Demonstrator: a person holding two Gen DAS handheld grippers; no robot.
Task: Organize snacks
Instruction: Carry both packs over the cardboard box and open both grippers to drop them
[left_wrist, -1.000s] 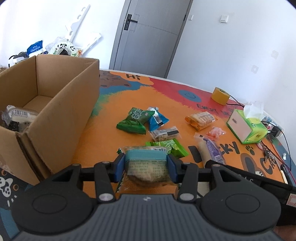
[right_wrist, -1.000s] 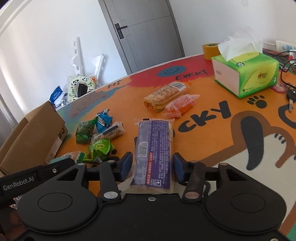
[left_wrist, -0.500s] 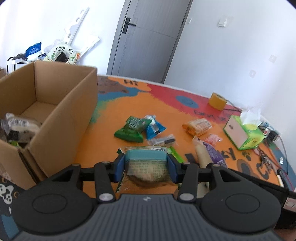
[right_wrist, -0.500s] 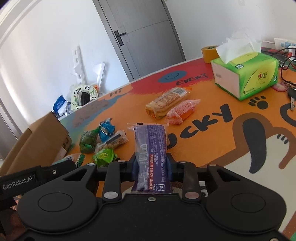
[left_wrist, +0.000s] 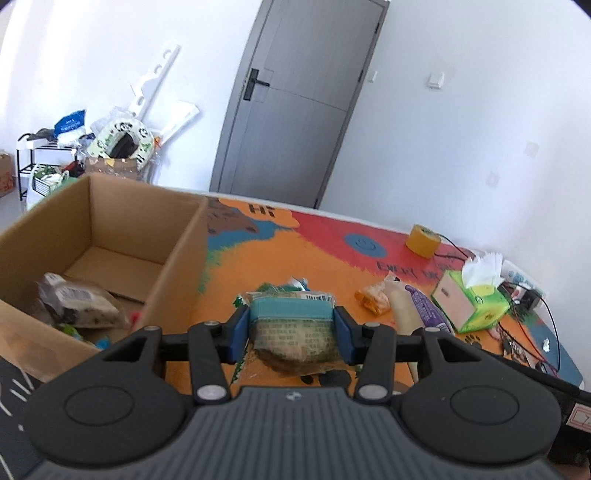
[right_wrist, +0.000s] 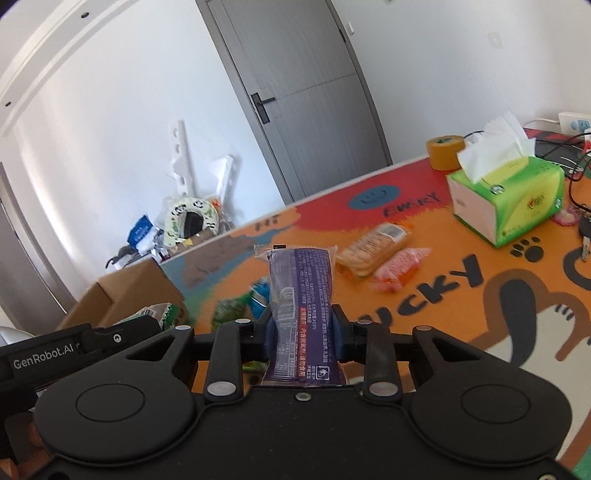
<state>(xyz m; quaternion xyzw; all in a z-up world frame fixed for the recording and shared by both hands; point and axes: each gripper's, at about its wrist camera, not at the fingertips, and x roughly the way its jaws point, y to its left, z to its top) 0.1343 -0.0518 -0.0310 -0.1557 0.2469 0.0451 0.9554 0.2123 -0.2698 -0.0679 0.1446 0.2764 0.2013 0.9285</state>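
My left gripper (left_wrist: 291, 334) is shut on a teal-and-tan snack packet (left_wrist: 293, 332), held above the orange mat just right of the open cardboard box (left_wrist: 110, 218). A clear-wrapped snack (left_wrist: 75, 304) lies inside the box. In the right wrist view my right gripper (right_wrist: 302, 334) is shut on a long purple snack packet (right_wrist: 301, 291), lifted off the mat. That purple packet (left_wrist: 424, 308) also shows at the right of the left view. A biscuit pack (right_wrist: 375, 245) and a pink-orange packet (right_wrist: 399, 269) lie on the mat beyond it. Green and blue packets (right_wrist: 236, 306) lie further left, partly hidden.
A green tissue box (right_wrist: 517, 206) stands at the right, with a yellow tape roll (right_wrist: 443, 147) behind it and cables and keys (right_wrist: 583, 229) at the far right edge. The left gripper's arm (right_wrist: 55, 356) crosses the lower left of the right view. A grey door (left_wrist: 291, 110) stands behind the table.
The right gripper closed on the purple packet and lifted it off the mat. Both grippers rose with their packets, and the left view now looks further into the box.
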